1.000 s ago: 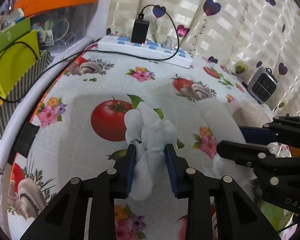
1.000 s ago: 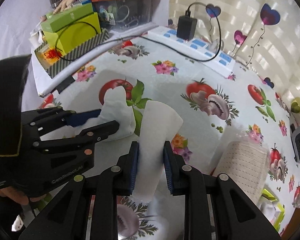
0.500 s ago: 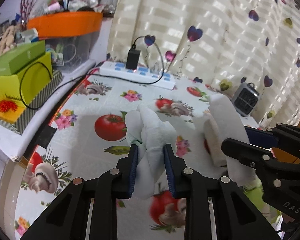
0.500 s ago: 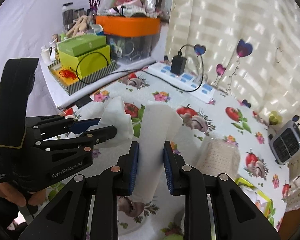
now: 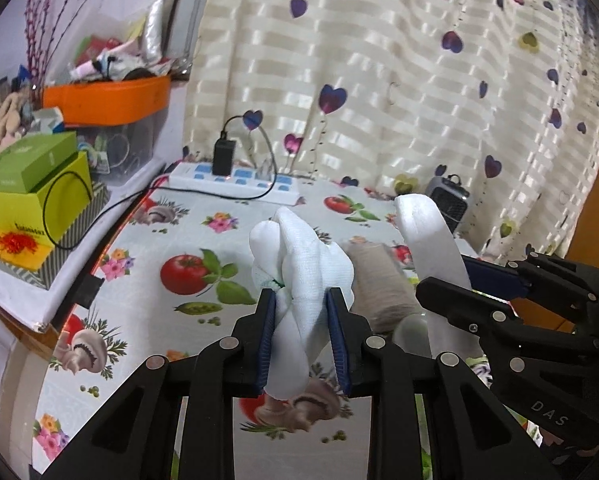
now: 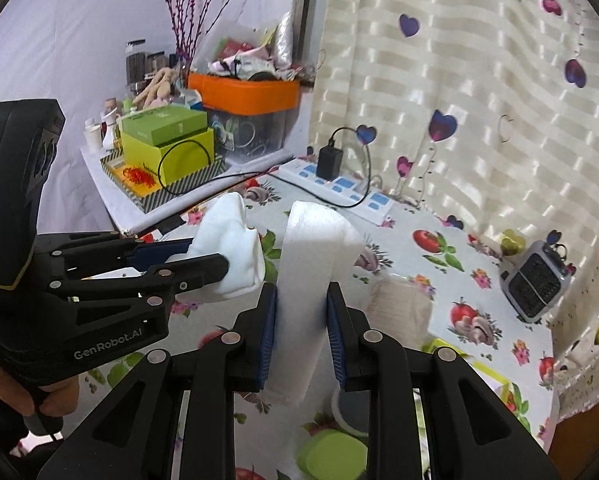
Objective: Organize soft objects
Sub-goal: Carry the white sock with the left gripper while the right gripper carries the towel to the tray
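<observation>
My left gripper (image 5: 301,308) is shut on a bunched white cloth (image 5: 303,264) and holds it in the air above the patterned table. It also shows in the right wrist view (image 6: 235,248). My right gripper (image 6: 301,304) is shut on a folded white foam sheet (image 6: 313,252), also lifted; it appears in the left wrist view (image 5: 427,236) at the right. A beige ribbed cloth roll (image 6: 399,312) lies on the tablecloth below and between the two grippers, seen too in the left wrist view (image 5: 379,280).
A white power strip (image 5: 235,178) with a black charger lies at the table's back edge by the heart curtain. A small grey heater (image 6: 535,280) stands at the right. Green boxes (image 6: 167,140) and an orange bin (image 6: 243,92) crowd the left shelf. A green lid (image 6: 331,452) lies near the front.
Both grippers have risen well above the table with their white pieces, so more of the curtain and shelf shows. The beige roll stayed on the table.
</observation>
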`<state>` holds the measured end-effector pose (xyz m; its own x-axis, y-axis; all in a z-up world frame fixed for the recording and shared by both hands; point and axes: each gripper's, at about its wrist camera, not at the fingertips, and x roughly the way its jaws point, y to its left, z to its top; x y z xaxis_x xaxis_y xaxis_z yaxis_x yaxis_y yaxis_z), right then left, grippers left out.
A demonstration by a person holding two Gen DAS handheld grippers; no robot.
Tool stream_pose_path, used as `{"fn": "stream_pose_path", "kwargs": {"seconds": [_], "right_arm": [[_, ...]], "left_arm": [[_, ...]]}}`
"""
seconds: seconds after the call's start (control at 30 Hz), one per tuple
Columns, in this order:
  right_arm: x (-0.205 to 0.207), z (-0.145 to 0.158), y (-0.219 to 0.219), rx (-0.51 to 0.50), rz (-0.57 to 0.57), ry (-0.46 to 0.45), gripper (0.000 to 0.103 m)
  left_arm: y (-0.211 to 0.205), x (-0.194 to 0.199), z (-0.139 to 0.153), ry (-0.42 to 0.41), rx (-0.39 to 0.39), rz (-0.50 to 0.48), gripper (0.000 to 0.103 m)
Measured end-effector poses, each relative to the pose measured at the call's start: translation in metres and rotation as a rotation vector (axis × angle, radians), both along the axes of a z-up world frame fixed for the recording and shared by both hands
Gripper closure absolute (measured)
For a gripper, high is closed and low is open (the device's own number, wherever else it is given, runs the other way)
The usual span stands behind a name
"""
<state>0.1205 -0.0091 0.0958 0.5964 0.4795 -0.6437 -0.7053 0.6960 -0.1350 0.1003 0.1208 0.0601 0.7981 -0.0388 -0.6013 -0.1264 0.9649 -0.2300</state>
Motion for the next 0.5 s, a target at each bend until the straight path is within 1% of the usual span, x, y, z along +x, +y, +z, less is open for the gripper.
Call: {"fn": "stream_pose_path", "kwargs": {"seconds": [0.5], "right_arm": [[-0.015,0.018,-0.058,0.067,-0.075,-0.053,0.078]], "left_arm": [[-0.062,-0.01,0.029,-0.041,0.05,-0.083,0.079]]}}
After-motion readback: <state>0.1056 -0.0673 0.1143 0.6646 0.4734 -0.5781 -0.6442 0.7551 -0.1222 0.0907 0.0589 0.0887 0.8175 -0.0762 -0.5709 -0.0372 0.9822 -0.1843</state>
